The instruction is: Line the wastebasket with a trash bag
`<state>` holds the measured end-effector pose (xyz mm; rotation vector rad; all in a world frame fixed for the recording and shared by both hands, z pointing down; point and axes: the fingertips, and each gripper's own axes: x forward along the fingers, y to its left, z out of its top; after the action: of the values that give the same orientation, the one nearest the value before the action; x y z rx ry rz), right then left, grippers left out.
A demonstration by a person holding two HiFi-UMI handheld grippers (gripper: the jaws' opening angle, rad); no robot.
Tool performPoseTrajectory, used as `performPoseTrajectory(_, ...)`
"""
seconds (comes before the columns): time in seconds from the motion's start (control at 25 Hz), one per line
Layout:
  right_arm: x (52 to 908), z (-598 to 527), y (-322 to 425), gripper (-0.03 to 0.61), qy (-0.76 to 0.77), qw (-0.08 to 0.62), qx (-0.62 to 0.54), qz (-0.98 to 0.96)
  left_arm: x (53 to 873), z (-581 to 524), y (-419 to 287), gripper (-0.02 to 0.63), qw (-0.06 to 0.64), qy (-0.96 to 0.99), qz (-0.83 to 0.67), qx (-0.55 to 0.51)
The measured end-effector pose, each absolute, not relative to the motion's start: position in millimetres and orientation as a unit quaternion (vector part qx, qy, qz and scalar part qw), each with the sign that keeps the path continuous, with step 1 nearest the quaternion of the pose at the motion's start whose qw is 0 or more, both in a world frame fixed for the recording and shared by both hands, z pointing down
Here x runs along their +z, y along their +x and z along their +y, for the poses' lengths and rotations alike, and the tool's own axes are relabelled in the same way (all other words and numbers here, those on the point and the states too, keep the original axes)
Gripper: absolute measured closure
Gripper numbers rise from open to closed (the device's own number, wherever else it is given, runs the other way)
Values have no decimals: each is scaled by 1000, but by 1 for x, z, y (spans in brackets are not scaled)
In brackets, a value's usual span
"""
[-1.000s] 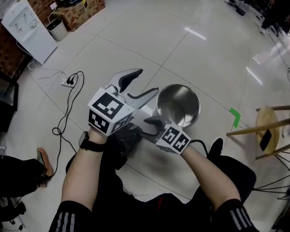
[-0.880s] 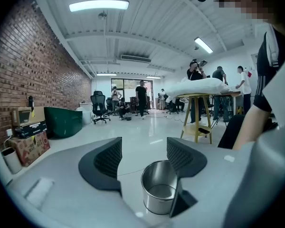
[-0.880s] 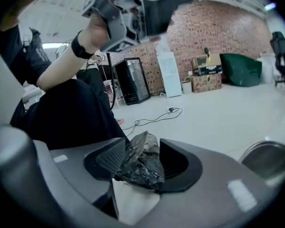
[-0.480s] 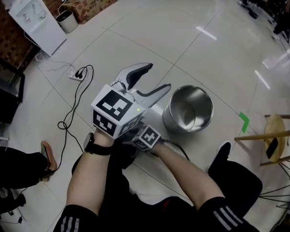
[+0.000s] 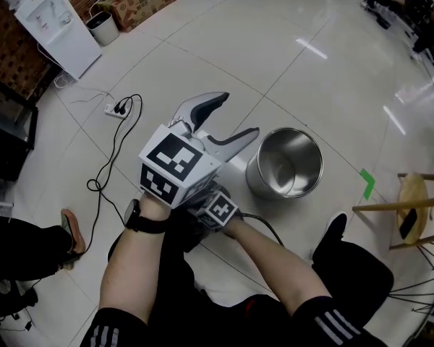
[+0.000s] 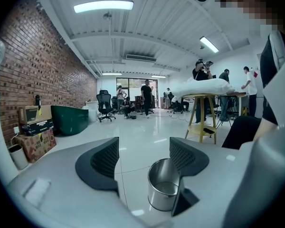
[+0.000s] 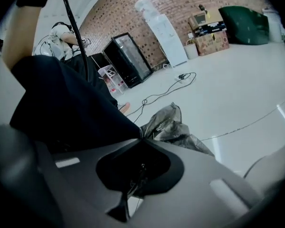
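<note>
Head view: steel wastebasket stands upright on the floor, long axis vertical, mouth up (bare steel inside). Left tongs beside it.

Left gripper view: left tongs wide, just opened further, nothing between; wastebasket beyond them.

Right gripper view: right tongs just closed, pinching the crumpled grey trash bag.

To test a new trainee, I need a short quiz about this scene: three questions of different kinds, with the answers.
1. True or false: the wastebasket is already lined.
2. The right gripper is: A open; B shut on the trash bag; C shut on a cup.
3. Does the wastebasket stand upright or lie tipped over?
Key: 1 false, its steel inside is bare; 2 B; 3 upright.
</note>
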<state>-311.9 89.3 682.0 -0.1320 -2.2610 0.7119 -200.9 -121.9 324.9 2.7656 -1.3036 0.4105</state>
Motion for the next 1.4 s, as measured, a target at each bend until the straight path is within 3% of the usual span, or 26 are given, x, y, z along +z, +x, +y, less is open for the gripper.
performPoseTrajectory(0.24, 614, 46, -286, 572, -12, 323, 238, -916, 343, -118, -215, 285, 35, 891, -415, 182)
performPoseTrajectory(0.56, 511, -35, -190, 572, 94, 281, 168, -940, 353, -110, -219, 285, 32, 890, -403, 211)
performPoseTrajectory(0.76, 454, -79, -117, 572, 168, 253, 151, -941, 339, -88, -180, 285, -16, 909, -360, 209)
performPoseTrajectory(0.96, 421, -117, -52, 572, 241, 229, 143, -932, 327, -43, -116, 391, -77, 933, -281, 212)
performPoseTrajectory(1.08, 407, -135, -19, 572, 277, 224, 134, -925, 336, -19, -79, 405, -74, 949, -216, 216)
performPoseTrajectory(1.32, 381, -157, 33, 572, 337, 214, 126, -908, 379, -64, -80, 402, -72, 908, -275, 308)
performPoseTrajectory(1.4, 375, -160, 48, 572, 354, 215, 113, -903, 387, -76, -80, 320, -47, 904, -282, 319)
